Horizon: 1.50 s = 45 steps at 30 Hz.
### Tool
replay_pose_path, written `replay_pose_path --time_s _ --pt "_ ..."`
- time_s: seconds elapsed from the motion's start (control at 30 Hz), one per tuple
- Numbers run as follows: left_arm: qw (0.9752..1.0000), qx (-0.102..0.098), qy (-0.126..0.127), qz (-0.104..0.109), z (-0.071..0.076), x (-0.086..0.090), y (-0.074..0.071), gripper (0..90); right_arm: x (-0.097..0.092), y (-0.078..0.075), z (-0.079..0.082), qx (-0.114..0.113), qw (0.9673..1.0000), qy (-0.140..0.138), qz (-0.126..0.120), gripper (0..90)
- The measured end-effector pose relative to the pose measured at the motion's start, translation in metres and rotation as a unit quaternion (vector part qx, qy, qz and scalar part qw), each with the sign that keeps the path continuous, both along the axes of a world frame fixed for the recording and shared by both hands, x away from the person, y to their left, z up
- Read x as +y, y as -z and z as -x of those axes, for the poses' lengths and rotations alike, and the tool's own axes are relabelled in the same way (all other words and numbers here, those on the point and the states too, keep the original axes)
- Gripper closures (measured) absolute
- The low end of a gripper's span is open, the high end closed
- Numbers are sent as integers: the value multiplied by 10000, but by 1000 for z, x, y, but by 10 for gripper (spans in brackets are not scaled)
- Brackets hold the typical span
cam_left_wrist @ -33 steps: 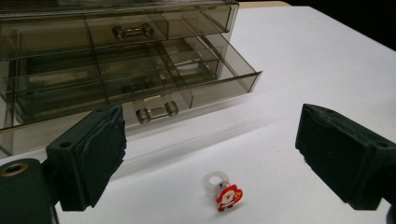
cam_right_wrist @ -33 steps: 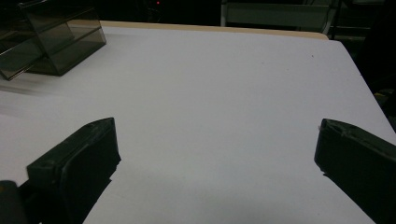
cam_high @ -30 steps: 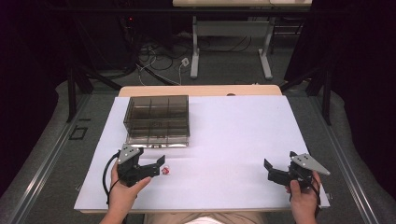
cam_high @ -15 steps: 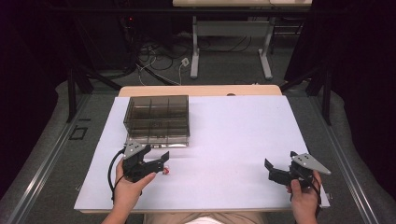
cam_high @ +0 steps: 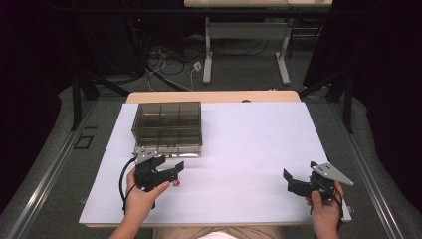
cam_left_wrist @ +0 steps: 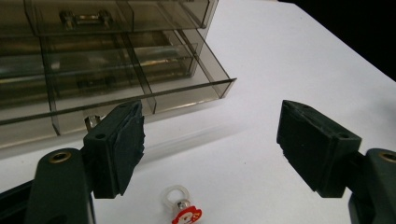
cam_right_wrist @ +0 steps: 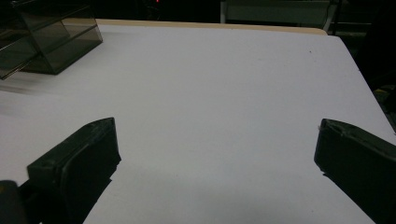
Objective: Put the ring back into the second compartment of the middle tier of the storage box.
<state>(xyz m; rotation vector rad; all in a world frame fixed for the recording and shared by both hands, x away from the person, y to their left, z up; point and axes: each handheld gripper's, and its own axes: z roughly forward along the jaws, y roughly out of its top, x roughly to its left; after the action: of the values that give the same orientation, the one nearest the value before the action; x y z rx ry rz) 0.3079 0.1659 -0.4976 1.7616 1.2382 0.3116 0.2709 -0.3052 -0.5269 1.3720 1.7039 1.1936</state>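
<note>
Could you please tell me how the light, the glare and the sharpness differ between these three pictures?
High view: even light on the white table sheet, dark surroundings, slightly soft. Left gripper view: sharp jaws, pale reflections on the smoky transparent plastic drawer box, the small clear ring with a red charm a little soft. Right gripper view: dim, bluish, jaws near the lens blurred.
</note>
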Motion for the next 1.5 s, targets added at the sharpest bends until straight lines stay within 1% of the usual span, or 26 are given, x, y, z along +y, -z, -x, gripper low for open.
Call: replay_pose_path --time_s 0.1,0.2,0.3,0.33,0.37,0.43,0.5,0.67,0.7,0.77,0.83,0.87,0.9,0.93,0.97,1.0,1.07,1.1,1.13,1.17,1.2,1.27,1.3,1.37,1.43,1.5 --pt "9997 205 -29 153 -1 -1 1 235 0 1 -1 25 10000 -8 -10 0" --pt "9991 359 -27 222 -2 0 4 235 -1 1 -1 26 10000 -8 1 2" --pt "9972 642 -15 380 -2 4 6 237 -1 1 -1 25 10000 -25 6 3" --pt "9972 642 -15 380 -2 4 6 238 -1 1 -1 25 10000 -25 6 3" --pt "9966 698 -37 432 -2 5 8 240 -1 1 0 76 10000 -36 26 3" --pt "9951 835 -85 525 -2 6 11 242 -1 2 -1 31 10000 -45 0 4" --pt "9940 974 -50 497 -2 7 13 242 -1 2 -1 68 10000 -60 40 6" --pt "9923 1143 -143 456 -3 7 21 259 0 3 -2 44 10000 -61 34 6" --pt "9915 1209 -138 449 -3 8 21 265 1 3 -2 70 9999 -71 35 7" --pt "9914 1230 -178 406 -3 8 23 280 1 3 -2 100 9999 -96 35 7" --pt "9902 1345 -170 338 -3 8 25 288 1 3 -2 81 9999 -98 33 7" --pt "9901 1350 -222 310 -3 8 26 294 1 3 -2 113 9999 -90 50 7" --pt "9901 1353 -251 291 -4 7 26 298 1 3 -2 82 9999 -100 28 7" --pt "9896 1399 -214 262 -4 7 27 302 0 3 -2 128 9998 -107 55 7" --pt "9897 1384 -243 262 -4 6 28 306 0 3 -2 125 9998 -113 46 7" --pt "9889 1447 -223 233 -4 6 28 310 1 3 -2 135 9999 -104 25 8" --pt "9889 1452 -237 186 -4 5 30 318 0 3 -3 105 9999 -126 29 8" --pt "9884 1498 -203 154 -4 5 31 326 1 3 -2 130 9998 -119 -5 8" --pt "9884 1490 -238 146 -5 4 32 335 0 3 -2 128 9998 -146 44 9" --pt "9878 1543 -214 93 -5 4 32 344 0 3 -3 130 9998 -149 80 9" --pt "9873 1572 -214 81 -5 4 33 349 0 4 -3 92 9998 -147 80 10" --pt "9870 1590 -233 80 -6 3 35 359 0 4 -3 129 9998 -142 51 11" --pt "9851 1708 -192 41 -6 3 36 360 1 5 -4 132 9998 -157 45 11" --pt "9852 1701 -197 33 -6 2 37 369 1 4 -3 155 9997 -155 51 11" --pt "9846 1734 -226 24 -6 1 38 386 1 5 -4 101 9998 -154 33 11" --pt "9832 1812 -213 14 -6 1 38 405 0 5 -4 158 9997 -149 65 11"
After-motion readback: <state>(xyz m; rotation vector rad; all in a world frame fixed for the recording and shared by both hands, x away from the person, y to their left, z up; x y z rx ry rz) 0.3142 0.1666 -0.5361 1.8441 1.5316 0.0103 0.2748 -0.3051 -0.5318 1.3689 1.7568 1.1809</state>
